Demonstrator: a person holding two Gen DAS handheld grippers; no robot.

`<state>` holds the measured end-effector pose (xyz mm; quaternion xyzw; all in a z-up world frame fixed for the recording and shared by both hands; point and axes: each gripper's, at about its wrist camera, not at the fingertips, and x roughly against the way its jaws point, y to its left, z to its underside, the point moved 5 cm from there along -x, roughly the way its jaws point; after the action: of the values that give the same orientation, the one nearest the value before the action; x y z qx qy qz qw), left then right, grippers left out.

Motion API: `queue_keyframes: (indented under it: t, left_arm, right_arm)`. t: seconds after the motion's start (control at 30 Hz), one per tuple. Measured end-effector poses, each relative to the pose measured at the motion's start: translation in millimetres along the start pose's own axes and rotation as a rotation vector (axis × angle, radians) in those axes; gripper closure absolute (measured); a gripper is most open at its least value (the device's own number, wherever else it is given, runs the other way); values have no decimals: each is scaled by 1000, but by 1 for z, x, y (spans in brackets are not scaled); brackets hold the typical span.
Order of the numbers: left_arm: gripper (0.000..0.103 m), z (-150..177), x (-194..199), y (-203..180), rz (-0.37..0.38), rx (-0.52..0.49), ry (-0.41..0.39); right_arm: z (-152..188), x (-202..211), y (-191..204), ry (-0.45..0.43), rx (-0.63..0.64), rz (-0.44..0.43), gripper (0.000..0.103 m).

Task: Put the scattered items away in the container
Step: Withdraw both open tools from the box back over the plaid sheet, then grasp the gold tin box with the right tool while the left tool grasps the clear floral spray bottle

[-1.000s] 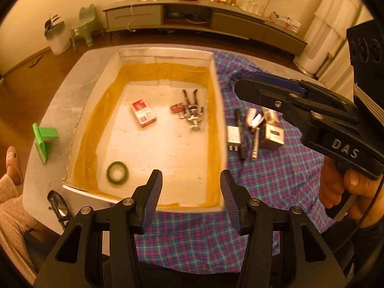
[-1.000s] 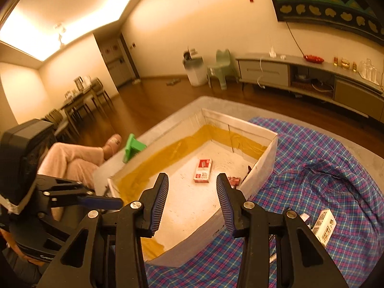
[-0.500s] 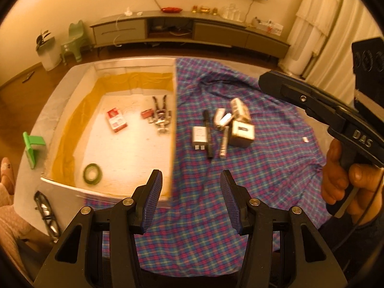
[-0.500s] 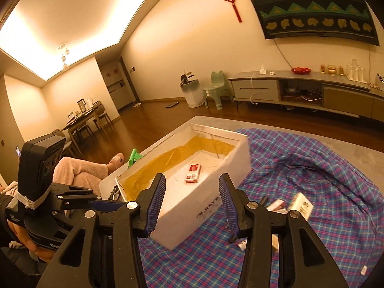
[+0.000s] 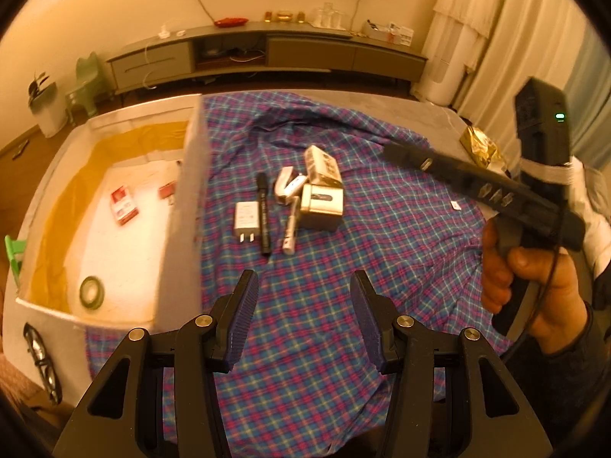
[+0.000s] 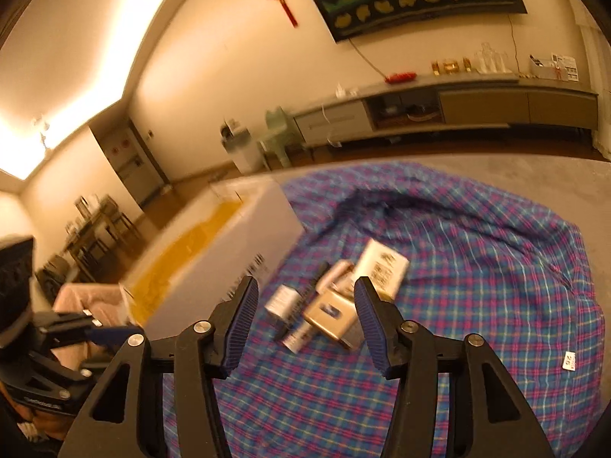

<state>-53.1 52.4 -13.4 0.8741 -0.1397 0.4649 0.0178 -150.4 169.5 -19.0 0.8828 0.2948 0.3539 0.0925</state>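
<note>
A white box [image 5: 191,206] lined with yellow tape stands on the left; inside lie a red packet [image 5: 124,206] and a green tape roll [image 5: 91,292]. On the plaid cloth [image 5: 382,236] beside it lies a cluster: a white charger [image 5: 246,221], a black marker [image 5: 263,213], a white tube [image 5: 290,229], a metal tin [image 5: 320,206] and a printed carton [image 5: 322,164]. My left gripper [image 5: 303,316] hangs open over bare cloth in front of the cluster. My right gripper [image 6: 305,320] is opening, empty, with the tin [image 6: 332,316] seen beyond its jaws.
A gold foil pack [image 5: 479,145] lies at the table's far right edge. Glasses [image 5: 42,358] and a green stand [image 5: 13,255] sit left of the box. A hand [image 5: 527,282] holds the right tool at the right. A small white tag [image 6: 569,362] lies on the cloth.
Both grippers have swung right, from over the box to over the cloth and the item cluster. The right gripper's jaws have widened.
</note>
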Motion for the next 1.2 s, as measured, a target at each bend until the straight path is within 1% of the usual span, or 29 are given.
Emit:
queue_keyframes:
  t: [0.03, 0.07, 0.1, 0.2, 0.27, 0.33, 0.47, 0.5, 0.53, 0.6, 0.7, 0.73, 0.77, 0.8, 0.87, 0.93, 1.1, 1.2]
  left_arm:
    - [50, -1, -6, -3, -1, -6, -2]
    - [50, -2, -11, -4, -3, -9, -2]
    - [50, -2, -17, -5, -2, -8, 1]
    - [50, -1, -36, -4, 11, 7, 25]
    - [50, 0, -47, -1, 18, 19, 43]
    - [50, 2, -59, 2, 27, 32, 60]
    - [50, 4, -81, 7, 46, 53, 85]
    - [50, 3, -87, 8, 49, 54, 88]
    - [50, 2, -92, 9, 50, 55, 91]
    - [50, 1, -103, 11, 51, 60, 96]
    - [50, -3, -116, 15, 51, 73, 100]
    - [50, -4, -121, 16, 50, 78, 100]
    - [50, -6, -124, 17, 51, 82, 99]
    - [50, -7, -127, 18, 51, 85, 98]
    - [50, -9, -133, 18, 52, 89, 98]
    - [50, -13, -138, 17, 51, 85, 95]
    - [50, -19, -154, 8, 73, 57, 95]
    - [51, -19, -167, 5, 66, 39, 106]
  right_arm:
    - [4, -8, -2, 26, 16, 22, 44]
    - [9, -15, -1, 52, 34, 30, 36]
    - [15, -23, 0, 86, 61, 37, 34]
    - [28, -50, 7, 171, 167, 76, 34]
    - [33, -68, 10, 209, 232, 95, 34]
    - [35, -80, 8, 231, 267, 109, 34]
    - [34, -103, -7, 258, 292, 130, 34]
    - [33, -108, -11, 263, 285, 126, 33]
    - [33, -112, -13, 264, 264, 104, 31]
    - [33, -117, -13, 263, 234, 66, 31]
    - [34, -121, -8, 250, 255, 62, 30]
    - [34, -121, -7, 247, 257, 60, 33]
    - [33, -120, -7, 248, 248, 49, 40]
    - [32, -121, -8, 253, 233, 43, 40]
    - [30, -120, -12, 280, 207, 49, 44]
    - [28, -118, -18, 309, 179, 61, 44]
    - [22, -107, -40, 333, 119, 117, 44]
    - [20, -102, -54, 338, 79, 140, 44]
